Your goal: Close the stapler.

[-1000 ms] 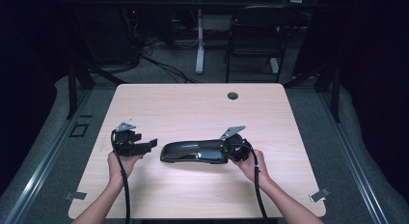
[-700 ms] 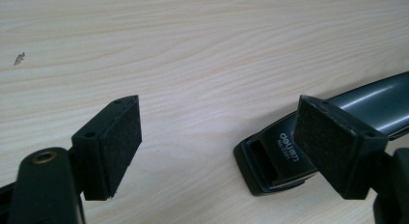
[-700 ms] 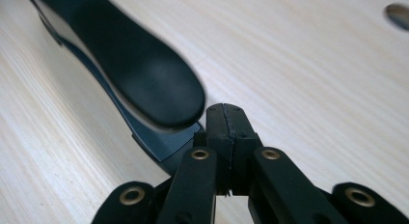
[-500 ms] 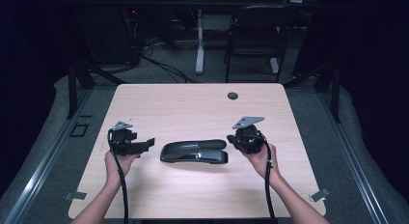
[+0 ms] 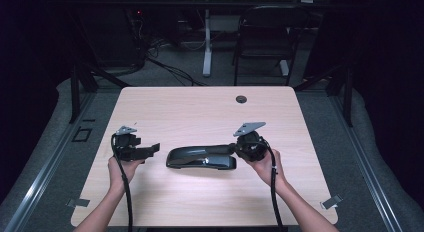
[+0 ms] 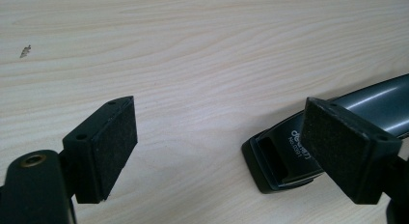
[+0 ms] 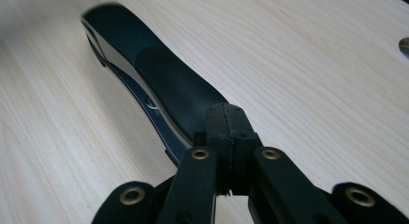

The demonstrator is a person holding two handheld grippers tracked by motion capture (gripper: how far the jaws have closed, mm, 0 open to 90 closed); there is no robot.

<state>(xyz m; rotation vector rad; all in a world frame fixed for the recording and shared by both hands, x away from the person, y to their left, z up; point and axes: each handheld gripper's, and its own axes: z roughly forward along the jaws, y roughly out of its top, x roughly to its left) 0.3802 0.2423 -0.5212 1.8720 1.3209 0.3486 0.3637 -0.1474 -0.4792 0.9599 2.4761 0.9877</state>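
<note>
Right gripper (image 5: pixel 235 149), seen from the high view, meets the stapler's (image 5: pixel 200 157) right end on the tabletop (image 5: pixel 200 112); left gripper (image 5: pixel 152 149) hovers just left of the stapler. From the left gripper view, its pads (image 6: pixel 113 142) are spread wide, with the stapler's end by the far pad. From the right gripper view, its pads (image 7: pixel 231 130) are pressed together, touching the stapler's near end; whether they pinch it, I cannot tell.

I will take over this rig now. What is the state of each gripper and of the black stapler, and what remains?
Left gripper: jaws open, just left of the black stapler, not touching it.
Right gripper: jaws pressed together over the stapler's right end; nothing visible between them.
The stapler lies flat near the middle of the table.
Done: nothing is gripped or lifted.
Left: probably to grasp the stapler, perhaps with the open left gripper.
</note>
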